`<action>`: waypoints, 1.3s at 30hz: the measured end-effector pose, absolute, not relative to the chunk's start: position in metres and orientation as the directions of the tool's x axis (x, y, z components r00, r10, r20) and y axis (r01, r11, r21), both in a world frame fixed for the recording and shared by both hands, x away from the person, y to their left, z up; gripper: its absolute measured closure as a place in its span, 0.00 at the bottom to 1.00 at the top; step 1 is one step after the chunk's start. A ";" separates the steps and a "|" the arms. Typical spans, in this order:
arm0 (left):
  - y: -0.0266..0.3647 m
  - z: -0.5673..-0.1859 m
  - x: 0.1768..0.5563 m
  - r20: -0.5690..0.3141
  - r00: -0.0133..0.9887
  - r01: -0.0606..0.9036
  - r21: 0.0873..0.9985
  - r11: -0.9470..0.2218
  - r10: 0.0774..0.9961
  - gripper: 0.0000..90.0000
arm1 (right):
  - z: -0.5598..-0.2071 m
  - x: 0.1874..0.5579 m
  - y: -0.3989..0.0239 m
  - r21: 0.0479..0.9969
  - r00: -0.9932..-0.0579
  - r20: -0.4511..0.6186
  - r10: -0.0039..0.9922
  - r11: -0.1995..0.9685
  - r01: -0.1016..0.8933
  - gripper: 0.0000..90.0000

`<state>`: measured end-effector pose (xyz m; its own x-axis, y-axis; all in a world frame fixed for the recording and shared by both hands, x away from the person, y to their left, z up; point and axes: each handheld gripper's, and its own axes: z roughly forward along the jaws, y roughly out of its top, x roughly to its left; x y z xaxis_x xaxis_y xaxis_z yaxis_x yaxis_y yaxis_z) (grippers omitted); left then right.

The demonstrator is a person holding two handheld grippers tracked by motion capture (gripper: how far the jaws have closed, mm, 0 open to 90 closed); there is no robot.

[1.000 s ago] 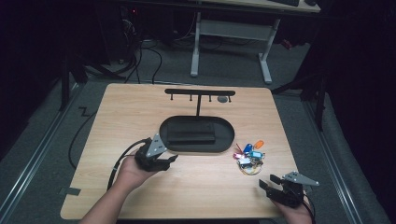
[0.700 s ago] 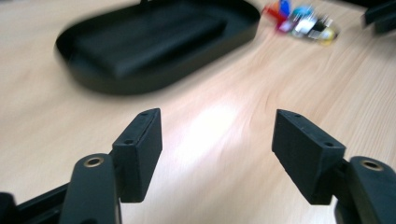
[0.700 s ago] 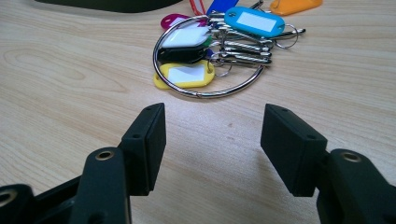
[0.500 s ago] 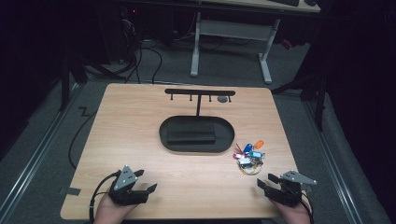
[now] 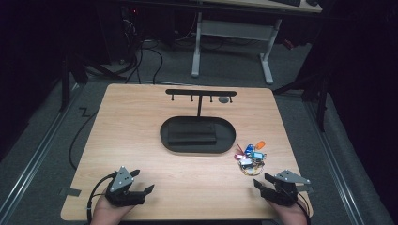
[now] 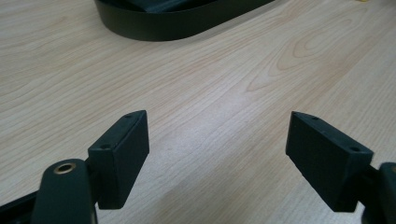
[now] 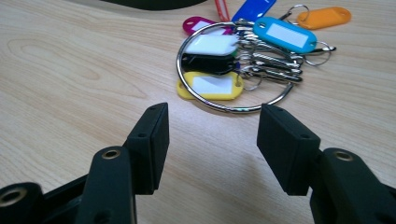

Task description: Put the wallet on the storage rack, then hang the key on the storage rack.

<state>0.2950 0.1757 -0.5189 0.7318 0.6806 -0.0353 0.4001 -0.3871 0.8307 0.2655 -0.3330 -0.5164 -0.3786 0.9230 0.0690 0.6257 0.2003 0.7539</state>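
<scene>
A large metal key ring with several coloured tags (image 5: 251, 157) (image 7: 233, 60) lies on the wooden table, right of a black stand's oval base (image 5: 197, 133). My right gripper (image 5: 262, 181) (image 7: 214, 116) sits just short of the ring. It is open, its jaws have just been closing a little, and nothing is between them. My left gripper (image 5: 143, 181) (image 6: 217, 126) rests near the front left edge. Its jaws have just been opening wide over bare wood. The oval base (image 6: 182, 18) shows far ahead of it.
The stand carries a horizontal hook bar (image 5: 201, 93) with a small grey item (image 5: 224, 99) at its right end. The table's front edge (image 5: 187, 218) runs just behind both hands. Dark floor, cables and a desk frame (image 5: 232, 33) lie beyond the table.
My left hand has drawn back from beside the oval base to the front left of the table, and its jaws have spread. The right hand has stayed in place.
</scene>
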 end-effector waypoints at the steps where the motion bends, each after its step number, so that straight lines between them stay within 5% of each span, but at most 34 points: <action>1: 0.174 -0.518 0.294 -0.030 0.738 0.393 0.831 -0.394 0.674 0.25 | -0.516 0.266 -0.331 0.749 -0.378 0.067 0.924 0.203 0.630 0.51; 17: 0.169 -0.521 0.298 -0.036 0.762 0.390 0.822 -0.415 0.646 0.24 | -0.499 0.289 -0.306 0.624 -0.441 -0.011 0.898 0.351 0.699 0.49; 39: 0.165 -0.519 0.289 -0.002 0.795 0.350 0.818 -0.456 0.607 0.24 | -0.481 0.339 -0.263 0.333 -0.596 -0.093 0.797 0.589 0.736 0.56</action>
<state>0.2885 0.1649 -0.5188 0.7951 0.6065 -0.0017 0.3497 -0.4561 0.8184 0.3387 -0.2628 -0.4812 -0.5964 0.7973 -0.0928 0.7360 0.5893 0.3333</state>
